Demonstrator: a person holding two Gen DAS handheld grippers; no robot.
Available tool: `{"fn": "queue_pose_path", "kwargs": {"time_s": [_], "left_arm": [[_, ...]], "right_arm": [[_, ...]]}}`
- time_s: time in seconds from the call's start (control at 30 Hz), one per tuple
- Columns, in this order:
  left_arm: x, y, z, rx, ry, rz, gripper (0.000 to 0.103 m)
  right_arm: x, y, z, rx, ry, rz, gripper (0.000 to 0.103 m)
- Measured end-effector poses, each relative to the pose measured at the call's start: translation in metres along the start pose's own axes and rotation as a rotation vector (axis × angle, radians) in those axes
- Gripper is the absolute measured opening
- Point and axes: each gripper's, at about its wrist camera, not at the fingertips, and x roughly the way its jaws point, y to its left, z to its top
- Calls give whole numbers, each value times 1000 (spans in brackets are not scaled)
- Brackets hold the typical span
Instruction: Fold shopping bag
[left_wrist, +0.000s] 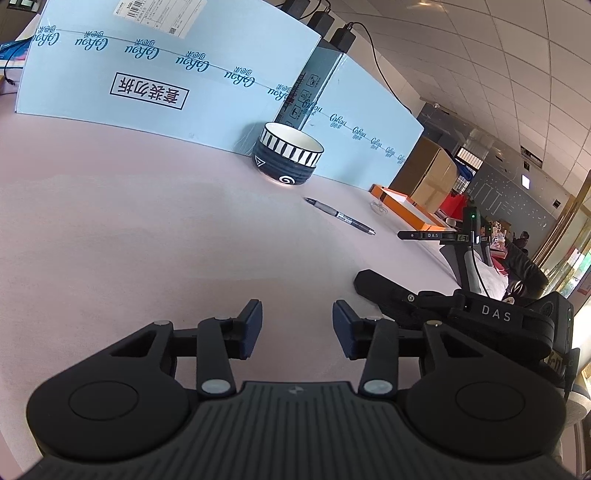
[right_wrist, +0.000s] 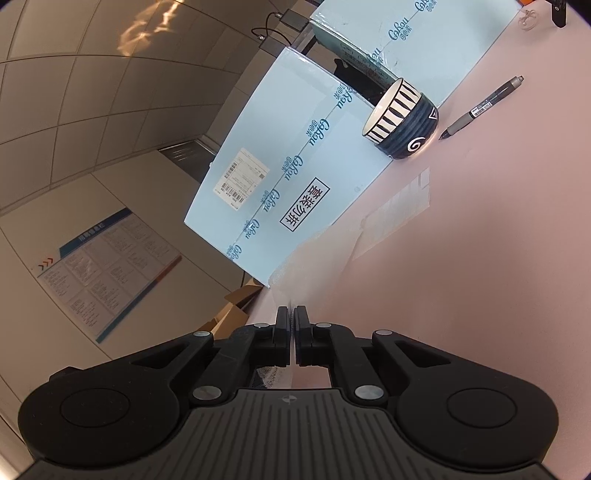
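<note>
right gripper (right_wrist: 294, 325) clamped on thin translucent plastic shopping bag (right_wrist: 391, 214), centre frame. left gripper (left_wrist: 297, 328) jaws apart, empty. mid-fold; next needs left to pinch an edge.

Bright, even daylight; sharp; fisheye-curved edges.

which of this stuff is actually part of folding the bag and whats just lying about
Part of the job:
- pink shopping bag, spread on the table
- right tool, shut on the bag's edge
- left tool, open over the bag

Just lying about:
- striped bowl
- pen
- light blue boxes
- orange tray
</note>
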Motion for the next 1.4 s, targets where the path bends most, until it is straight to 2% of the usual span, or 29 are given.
{"fn": "queue_pose_path", "kwargs": {"time_s": [0.1, 0.17, 0.37, 0.4, 0.47, 0.5, 0.7, 0.8, 0.93, 1.13, 1.4], "left_arm": [[2, 0, 0, -5, 0, -8, 27], [3, -1, 0, -7, -1, -11, 16], [-1, -3, 1, 1, -24, -6, 4], [-3, -3, 1, 0, -32, 0, 3], [-5, -3, 2, 4, -44, 9, 1], [-6, -4, 3, 5, -51, 13, 1], [-9, -4, 4, 13, -58, 14, 1], [-7, -4, 5, 14, -52, 13, 1], [-5, -6, 4, 22, -39, 4, 1], [0, -6, 2, 22, -22, 2, 2], [12, -12, -2, 36, 23, -6, 4]], "right_arm": [[-1, 0, 0, 0, -3, 1, 4], [-1, -1, 0, 0, -7, -5, 4], [-2, -2, 0, -7, -4, -16, 5], [-1, -2, -1, -9, -2, -19, 8], [-2, -1, -2, -21, -3, -35, 24], [-2, 0, -2, -27, -4, -44, 36], [-2, 9, -5, -119, 1, -86, 36], [1, 13, -8, -159, 21, -132, 35], [4, 14, -11, -204, 45, -208, 21], [0, 11, -10, -230, 37, -264, 3], [-8, 8, -10, -222, 36, -276, 2]]}}
